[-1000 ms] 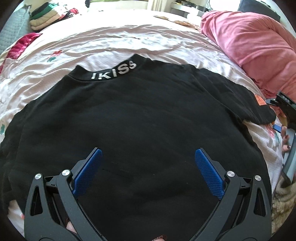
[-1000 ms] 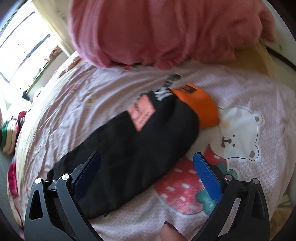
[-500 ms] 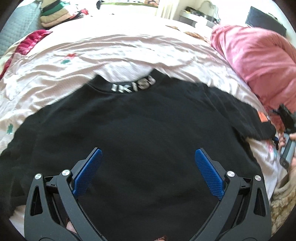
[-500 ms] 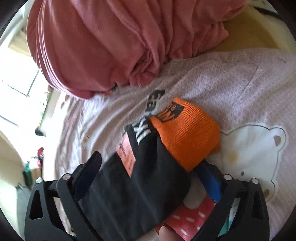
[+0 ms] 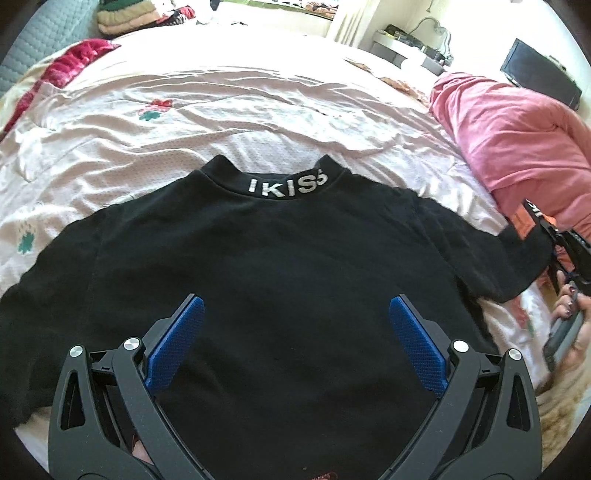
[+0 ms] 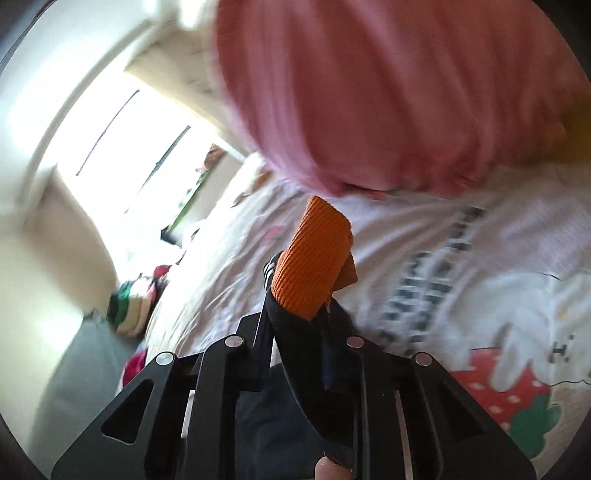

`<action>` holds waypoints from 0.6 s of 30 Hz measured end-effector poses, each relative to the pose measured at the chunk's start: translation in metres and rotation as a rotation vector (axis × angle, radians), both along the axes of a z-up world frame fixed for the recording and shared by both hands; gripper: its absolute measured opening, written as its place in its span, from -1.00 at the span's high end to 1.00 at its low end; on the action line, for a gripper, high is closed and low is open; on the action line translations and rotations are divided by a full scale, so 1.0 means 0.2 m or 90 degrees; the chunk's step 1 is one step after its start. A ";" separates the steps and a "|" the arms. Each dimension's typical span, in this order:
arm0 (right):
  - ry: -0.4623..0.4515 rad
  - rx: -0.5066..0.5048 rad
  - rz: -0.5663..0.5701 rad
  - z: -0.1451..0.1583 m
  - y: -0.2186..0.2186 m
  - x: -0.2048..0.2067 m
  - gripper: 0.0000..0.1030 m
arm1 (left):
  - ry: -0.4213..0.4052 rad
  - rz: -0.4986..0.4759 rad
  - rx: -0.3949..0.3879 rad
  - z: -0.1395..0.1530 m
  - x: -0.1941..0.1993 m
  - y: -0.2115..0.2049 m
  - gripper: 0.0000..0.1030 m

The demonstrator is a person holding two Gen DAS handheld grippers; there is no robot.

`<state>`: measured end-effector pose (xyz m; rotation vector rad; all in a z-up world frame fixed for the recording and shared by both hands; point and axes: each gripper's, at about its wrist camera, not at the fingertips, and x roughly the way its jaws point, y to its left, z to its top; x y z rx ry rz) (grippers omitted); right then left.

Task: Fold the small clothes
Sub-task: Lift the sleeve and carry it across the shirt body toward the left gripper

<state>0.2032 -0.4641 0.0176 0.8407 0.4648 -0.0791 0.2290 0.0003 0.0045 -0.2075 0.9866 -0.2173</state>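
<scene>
A black sweatshirt (image 5: 266,266) with white "IKISS" lettering on its collar (image 5: 286,184) lies spread on the bed, collar away from me. My left gripper (image 5: 293,332) is open and empty, hovering over the shirt's lower middle. My right gripper (image 6: 299,314) is shut on the shirt's right sleeve (image 6: 295,354) just below its orange cuff (image 6: 314,258), which sticks up beyond the fingers. In the left wrist view the right gripper (image 5: 565,251) holds that sleeve end (image 5: 524,229) at the far right.
The bed has a pale pink sheet (image 5: 221,107) with strawberry and bear prints (image 6: 517,369). A pink bundle of bedding (image 5: 517,140) lies at the right. Folded clothes (image 5: 125,18) are stacked at the far left corner.
My right gripper has closed on the sleeve by the orange cuff and lifted it off the sheet. The left gripper has pulled back slightly, still open over the shirt.
</scene>
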 end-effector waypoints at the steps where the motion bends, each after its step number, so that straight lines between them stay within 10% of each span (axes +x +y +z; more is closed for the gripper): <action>1: -0.011 -0.019 0.020 0.03 0.05 0.00 0.64 | -0.002 0.001 -0.007 0.01 0.00 0.01 -0.83; 18: -0.084 -0.167 0.245 0.18 0.70 -0.02 0.64 | -0.001 0.038 -0.079 0.11 0.00 0.15 -0.83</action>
